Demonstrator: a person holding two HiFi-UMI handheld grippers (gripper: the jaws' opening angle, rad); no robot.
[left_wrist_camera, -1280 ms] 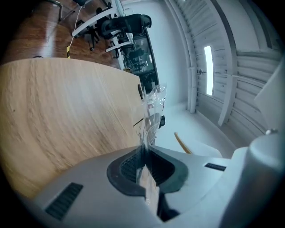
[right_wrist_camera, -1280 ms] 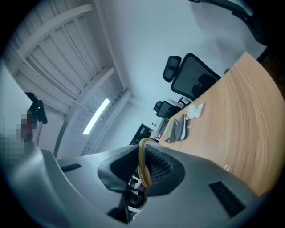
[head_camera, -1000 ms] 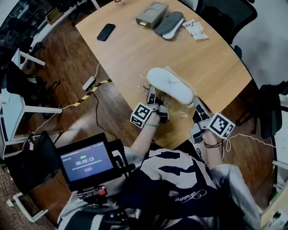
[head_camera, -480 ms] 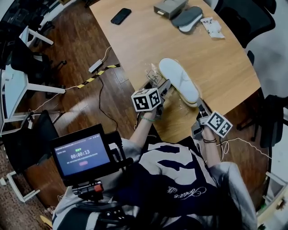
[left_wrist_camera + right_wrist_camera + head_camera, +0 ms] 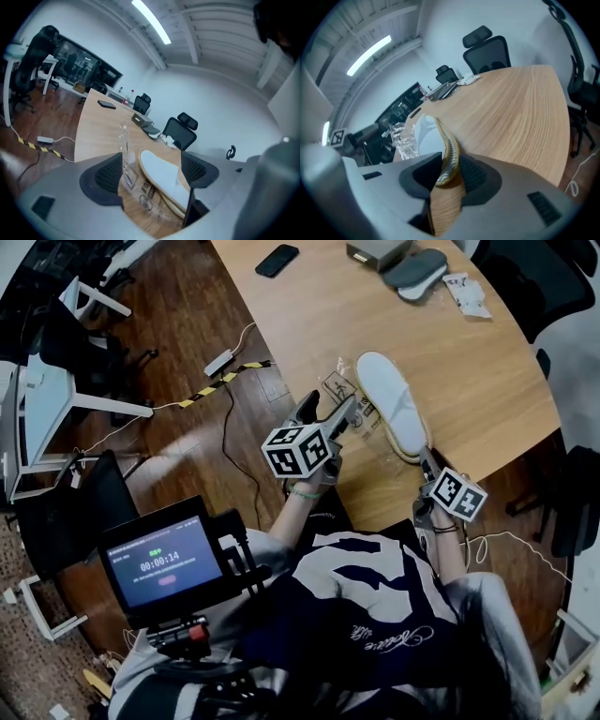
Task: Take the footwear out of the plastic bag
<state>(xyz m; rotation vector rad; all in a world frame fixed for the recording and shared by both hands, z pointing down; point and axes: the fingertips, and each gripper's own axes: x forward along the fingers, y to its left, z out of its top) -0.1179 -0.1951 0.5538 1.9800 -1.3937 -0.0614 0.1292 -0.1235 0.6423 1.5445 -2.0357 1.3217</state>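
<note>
At near edge of table (image 5: 450, 352): white slipper (image 5: 392, 407) lying flat, white side up, with the clear plastic bag (image 5: 345, 401) crumpled just beside it on the left and partly under it. Looks out of the bag or nearly so; cannot tell whether film still catches the far end

Right tongs (image 5: 427, 465): just been opening, near rim of slipper between the pads, gap showing on one side, so reads as let go, not clamped
Left tongs (image 5: 326, 413): just opened wide, nothing pinched, raised by the table's left edge next to the bag

Step in hand, as judged: getting slipper fully clear of the film. To do it well:
- re-close right on the woven rim, deep enough not to slide off
- pin film alone with left, well away from the sole
- draw slipper toward the right edge, low and slow
- watch for thin film snagging and dragging along
- park slipper well apart from the bag before releasing
</note>
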